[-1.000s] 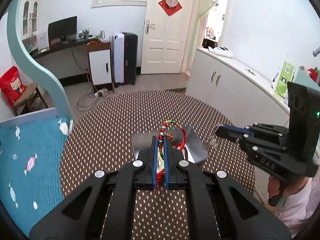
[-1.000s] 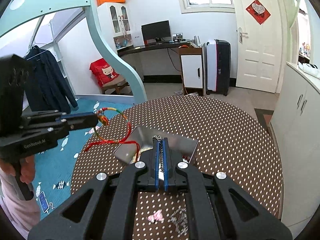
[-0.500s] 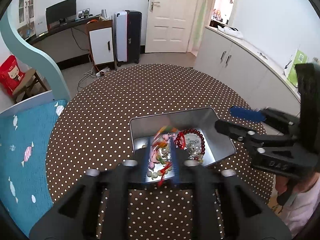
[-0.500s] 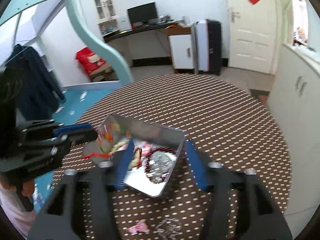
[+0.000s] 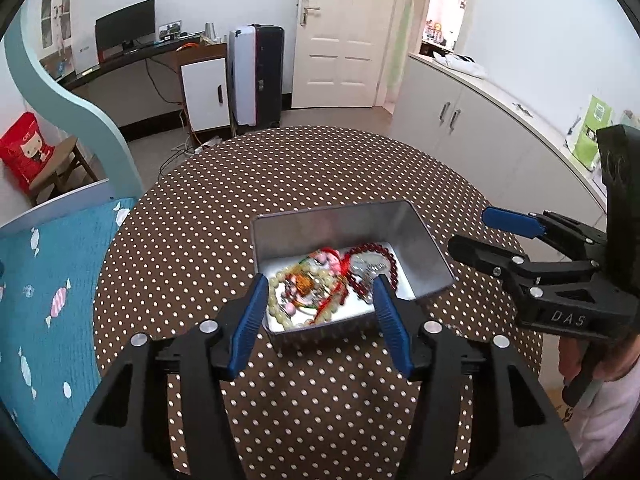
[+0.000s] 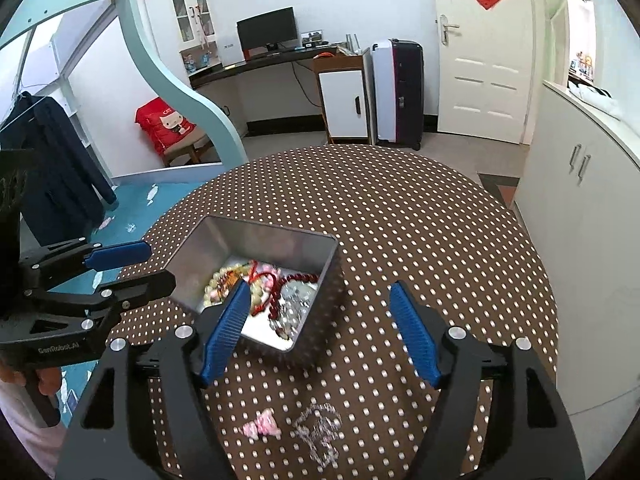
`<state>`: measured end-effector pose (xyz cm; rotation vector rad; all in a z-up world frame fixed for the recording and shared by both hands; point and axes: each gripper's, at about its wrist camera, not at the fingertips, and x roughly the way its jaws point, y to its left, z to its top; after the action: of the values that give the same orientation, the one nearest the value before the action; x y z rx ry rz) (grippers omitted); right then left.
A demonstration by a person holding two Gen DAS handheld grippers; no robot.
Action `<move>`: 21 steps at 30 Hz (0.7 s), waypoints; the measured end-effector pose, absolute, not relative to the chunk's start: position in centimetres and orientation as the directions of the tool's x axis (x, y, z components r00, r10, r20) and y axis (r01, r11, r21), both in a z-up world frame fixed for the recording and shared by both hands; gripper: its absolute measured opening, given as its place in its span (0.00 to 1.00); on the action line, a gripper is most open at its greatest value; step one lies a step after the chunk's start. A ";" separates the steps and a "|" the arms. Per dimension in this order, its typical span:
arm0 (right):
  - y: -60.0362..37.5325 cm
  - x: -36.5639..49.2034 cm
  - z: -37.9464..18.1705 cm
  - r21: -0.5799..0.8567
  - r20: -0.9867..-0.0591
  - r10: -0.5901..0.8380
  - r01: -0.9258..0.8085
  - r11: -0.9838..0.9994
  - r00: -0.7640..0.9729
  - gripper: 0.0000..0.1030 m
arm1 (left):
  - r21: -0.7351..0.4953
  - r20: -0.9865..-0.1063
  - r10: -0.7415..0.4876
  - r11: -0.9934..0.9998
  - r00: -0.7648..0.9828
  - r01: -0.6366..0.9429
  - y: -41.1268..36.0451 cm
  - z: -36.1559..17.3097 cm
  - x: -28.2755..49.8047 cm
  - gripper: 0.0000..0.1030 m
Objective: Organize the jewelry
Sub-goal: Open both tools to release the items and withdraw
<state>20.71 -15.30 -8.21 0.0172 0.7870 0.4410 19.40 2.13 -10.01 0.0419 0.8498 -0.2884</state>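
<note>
A silver metal tin (image 5: 424, 240) (image 6: 200, 248) stands on the dotted table. In it lie a cream bead bracelet (image 5: 276, 292), a dark red bead bracelet (image 5: 390, 258), a red cord bracelet (image 6: 262, 280) and a silver chain (image 6: 296, 300). My left gripper (image 5: 320, 284) (image 6: 160, 266) hovers over the tin's near left side, jaws opening, nothing between its pads. My right gripper (image 6: 319, 288) (image 5: 470, 230) hangs at the tin's right edge, jaws opening too, also holding nothing. A pink piece (image 6: 262, 428) and a loose silver chain (image 6: 318, 430) lie on the cloth near the right gripper.
The round table (image 6: 420, 240) wears a brown cloth with white dots. White cabinets (image 6: 580, 184) stand to its right, a blue mat (image 5: 40, 288) and a curved teal frame (image 5: 80, 120) to its left. A person's hand (image 5: 580, 364) grips the right handle.
Both grippers went from shut to open and sank toward the tin. The red cord bracelet left the left one and the silver chain left the right one; both now lie in the tin.
</note>
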 end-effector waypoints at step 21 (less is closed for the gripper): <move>-21.5 15.3 -13.6 0.211 -0.762 0.315 -0.243 0.947 0.566 0.81 | -0.083 -0.829 -0.287 0.912 0.480 0.402 -4.0 -15.3 14.6 0.70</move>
<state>15.28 -21.55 -13.63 0.0856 0.9120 0.3286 14.60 -4.03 -15.31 0.1286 0.9844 -0.4212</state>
